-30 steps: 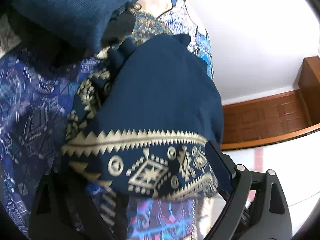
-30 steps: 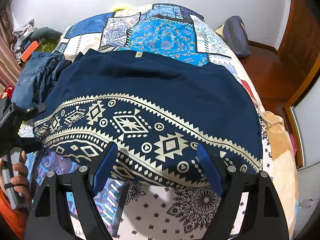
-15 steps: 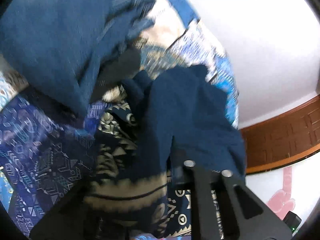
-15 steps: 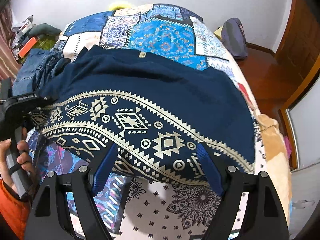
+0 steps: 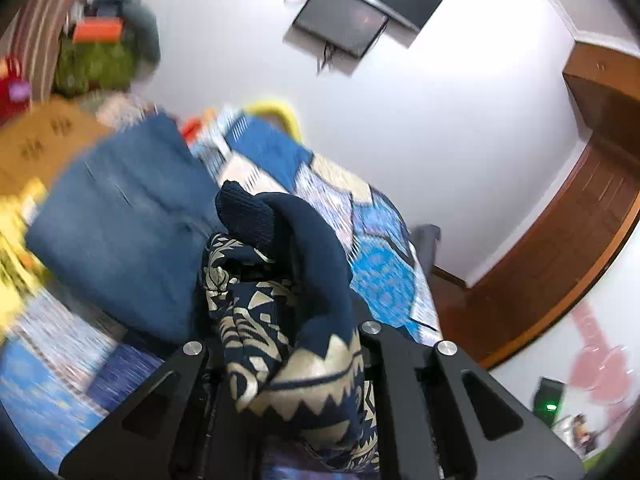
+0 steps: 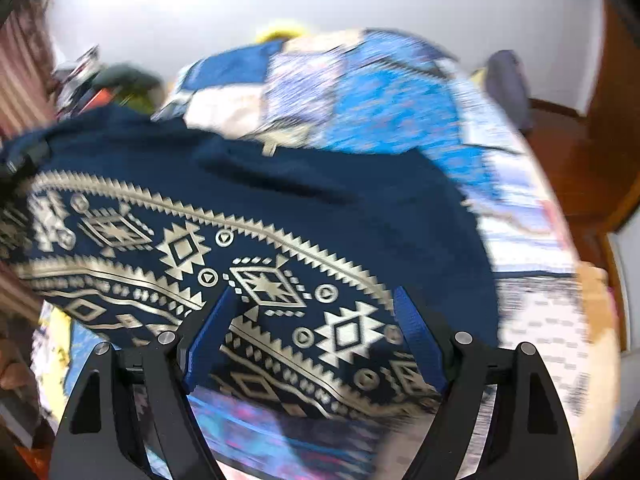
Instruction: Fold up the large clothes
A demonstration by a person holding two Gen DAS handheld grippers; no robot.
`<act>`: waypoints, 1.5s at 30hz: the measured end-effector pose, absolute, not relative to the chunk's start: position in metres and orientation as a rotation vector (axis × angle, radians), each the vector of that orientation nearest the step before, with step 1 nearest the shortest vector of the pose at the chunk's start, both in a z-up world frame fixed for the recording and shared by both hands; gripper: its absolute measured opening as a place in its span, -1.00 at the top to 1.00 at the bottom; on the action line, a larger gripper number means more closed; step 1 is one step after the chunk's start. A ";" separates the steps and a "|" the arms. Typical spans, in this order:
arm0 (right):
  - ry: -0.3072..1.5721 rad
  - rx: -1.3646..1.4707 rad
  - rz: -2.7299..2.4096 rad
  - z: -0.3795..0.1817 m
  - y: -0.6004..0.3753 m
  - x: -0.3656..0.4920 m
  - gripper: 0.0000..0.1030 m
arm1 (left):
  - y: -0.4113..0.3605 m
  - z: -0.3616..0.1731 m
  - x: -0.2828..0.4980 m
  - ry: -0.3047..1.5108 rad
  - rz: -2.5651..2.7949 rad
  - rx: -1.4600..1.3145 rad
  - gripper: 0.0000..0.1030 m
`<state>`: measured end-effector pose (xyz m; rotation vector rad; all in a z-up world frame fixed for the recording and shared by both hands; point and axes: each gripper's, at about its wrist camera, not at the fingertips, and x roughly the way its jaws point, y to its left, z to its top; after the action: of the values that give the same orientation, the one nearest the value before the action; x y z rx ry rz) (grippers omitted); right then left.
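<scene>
Left wrist view: the left gripper (image 5: 280, 344) has its fingers closing tight on a bunched fold of the navy garment (image 5: 296, 280), whose gold zigzag border spills out between them toward 6 o'clock. A folded pair of jeans (image 5: 120, 232) lies at 9 o'clock, on the bed (image 5: 376, 256). In the right wrist view the garment (image 6: 280, 208) spreads across the bed's patchwork cover (image 6: 380, 92), rising toward 9 o'clock. The right gripper (image 6: 316, 336) hovers over its patterned hem, blue fingers (image 6: 208, 332) spread wide, holding nothing.
</scene>
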<state>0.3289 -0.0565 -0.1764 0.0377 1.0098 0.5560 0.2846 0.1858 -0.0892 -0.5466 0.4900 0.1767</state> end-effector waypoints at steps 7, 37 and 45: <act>1.075 -0.112 0.712 -0.209 0.023 0.319 -0.52 | 0.177 -0.092 0.303 0.529 0.212 -0.398 0.82; 0.893 0.150 0.400 -0.137 -0.198 0.286 -0.52 | 0.024 -0.137 0.294 0.890 -0.253 -0.091 -0.39; 0.800 0.069 0.560 -0.109 -0.129 0.285 -0.52 | 0.095 -0.127 0.295 0.835 -0.073 -0.087 -0.63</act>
<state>0.2852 -0.1291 -0.1091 0.0687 0.8003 0.5601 0.2951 0.0953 -0.1271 -0.0873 0.8345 -0.0731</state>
